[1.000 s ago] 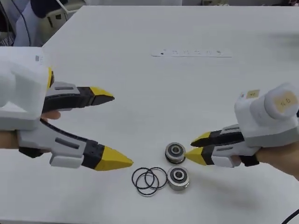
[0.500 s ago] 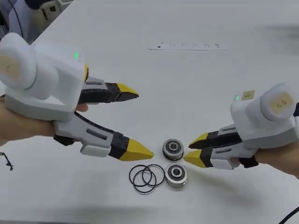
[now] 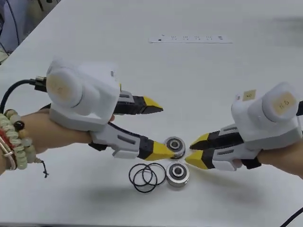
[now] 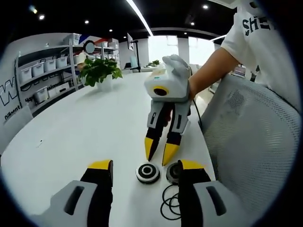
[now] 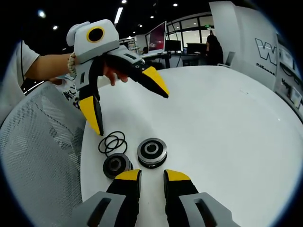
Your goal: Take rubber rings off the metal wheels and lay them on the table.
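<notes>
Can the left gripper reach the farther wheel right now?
Probably yes: the left gripper is wide open, one jaw tip beside the farther wheel, nothing lying between. The right gripper sits at the wheel's opposite side.

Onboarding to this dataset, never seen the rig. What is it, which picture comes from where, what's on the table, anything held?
No robot: a person holds a two-jaw claw in each hand. One picture looks down from a headset; the two round ones come from cameras on the claws. The left claw is wide open, the right claw slightly open; both hold nothing. On the white table lie a far metal wheel, a near metal wheel and loose black rubber rings beside it.
</notes>
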The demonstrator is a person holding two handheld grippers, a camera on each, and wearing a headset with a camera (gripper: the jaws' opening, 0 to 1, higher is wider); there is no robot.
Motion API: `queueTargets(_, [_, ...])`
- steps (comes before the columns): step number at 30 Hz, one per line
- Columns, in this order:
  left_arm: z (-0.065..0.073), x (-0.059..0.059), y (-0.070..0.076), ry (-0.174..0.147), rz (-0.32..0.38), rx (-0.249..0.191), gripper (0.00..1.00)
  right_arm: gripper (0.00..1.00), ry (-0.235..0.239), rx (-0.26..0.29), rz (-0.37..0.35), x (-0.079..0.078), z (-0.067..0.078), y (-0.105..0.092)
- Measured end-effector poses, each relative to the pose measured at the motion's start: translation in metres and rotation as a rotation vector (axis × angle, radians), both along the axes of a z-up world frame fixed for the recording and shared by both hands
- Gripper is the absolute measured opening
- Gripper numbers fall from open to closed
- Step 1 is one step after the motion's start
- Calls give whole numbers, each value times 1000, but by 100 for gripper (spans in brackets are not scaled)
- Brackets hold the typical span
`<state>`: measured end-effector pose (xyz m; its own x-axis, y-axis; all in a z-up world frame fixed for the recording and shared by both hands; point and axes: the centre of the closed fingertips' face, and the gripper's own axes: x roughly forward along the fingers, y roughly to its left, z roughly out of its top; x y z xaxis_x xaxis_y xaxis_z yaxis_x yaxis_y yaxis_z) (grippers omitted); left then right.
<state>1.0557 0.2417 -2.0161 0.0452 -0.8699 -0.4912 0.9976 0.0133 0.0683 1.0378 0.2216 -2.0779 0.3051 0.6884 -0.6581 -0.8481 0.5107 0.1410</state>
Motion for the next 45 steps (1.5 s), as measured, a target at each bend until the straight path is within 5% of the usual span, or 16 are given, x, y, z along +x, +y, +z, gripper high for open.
queueTargets(5, [-12,5,-4,-14,13,16,40,16,-2,2,7,1,0,1])
queueTargets(23, [-44,0,-14,46,-6,60,17,16,-3,23,7,7,0,5])
queueTargets(32, [-41,0,-13,16,-15,49,12,16,-2,26,9,9,-2,7])
queueTargets(45, [-40,-2,-11,31,-15,42,8,13,-21,29,14,10,-3,8])
